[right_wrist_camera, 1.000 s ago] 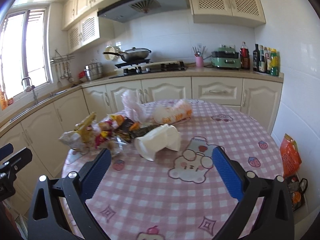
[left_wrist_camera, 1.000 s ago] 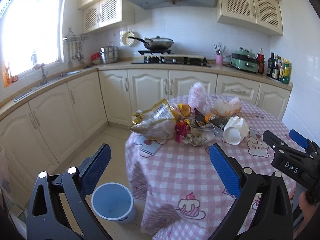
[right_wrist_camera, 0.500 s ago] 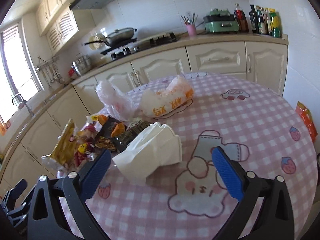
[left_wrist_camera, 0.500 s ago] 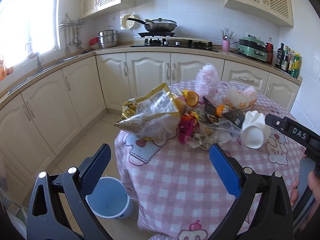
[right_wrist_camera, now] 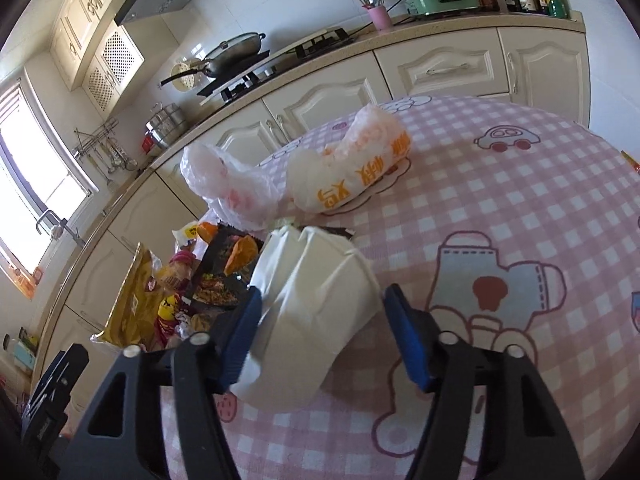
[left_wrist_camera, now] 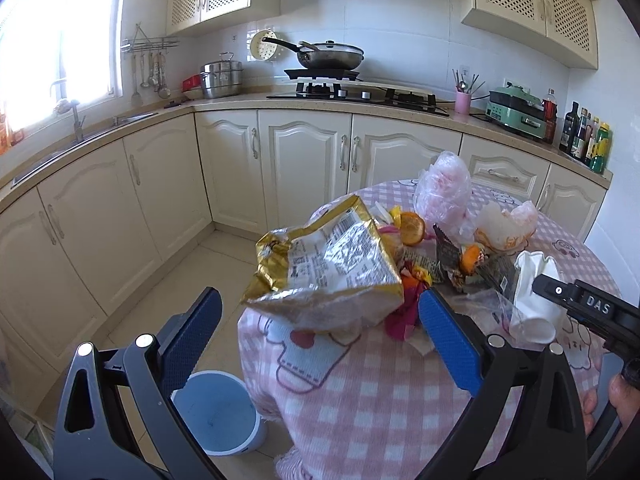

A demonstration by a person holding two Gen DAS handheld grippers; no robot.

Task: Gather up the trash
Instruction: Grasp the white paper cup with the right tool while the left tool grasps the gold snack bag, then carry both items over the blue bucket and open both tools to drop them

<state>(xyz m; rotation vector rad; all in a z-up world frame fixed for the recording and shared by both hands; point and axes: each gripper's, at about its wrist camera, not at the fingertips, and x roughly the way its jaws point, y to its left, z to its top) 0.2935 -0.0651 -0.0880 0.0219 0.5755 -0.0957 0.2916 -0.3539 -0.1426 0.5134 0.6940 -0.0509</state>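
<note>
A pile of trash lies on the round table with the pink checked cloth (left_wrist_camera: 360, 396): a gold snack bag (left_wrist_camera: 328, 268), orange peel (left_wrist_camera: 412, 227), dark wrappers, a pink plastic bag (left_wrist_camera: 442, 190), a white bag with orange print (right_wrist_camera: 352, 168). A crumpled white paper cup (right_wrist_camera: 316, 312) lies on its side. My right gripper (right_wrist_camera: 324, 328) is open, its jaws around the cup, not closed on it. My left gripper (left_wrist_camera: 316, 332) is open and empty, just in front of the gold bag. A light blue bin (left_wrist_camera: 218, 412) stands on the floor below left.
Cream kitchen cabinets (left_wrist_camera: 304, 168) run behind the table, with a stove and pan (left_wrist_camera: 328, 56), a sink at the left and bottles (left_wrist_camera: 588, 140) at the right. An orange packet (right_wrist_camera: 632, 160) shows past the table's right edge.
Both grippers moved forward to the table. The right gripper came down around the white cup and narrowed its jaws. The left gripper closed in on the gold bag.
</note>
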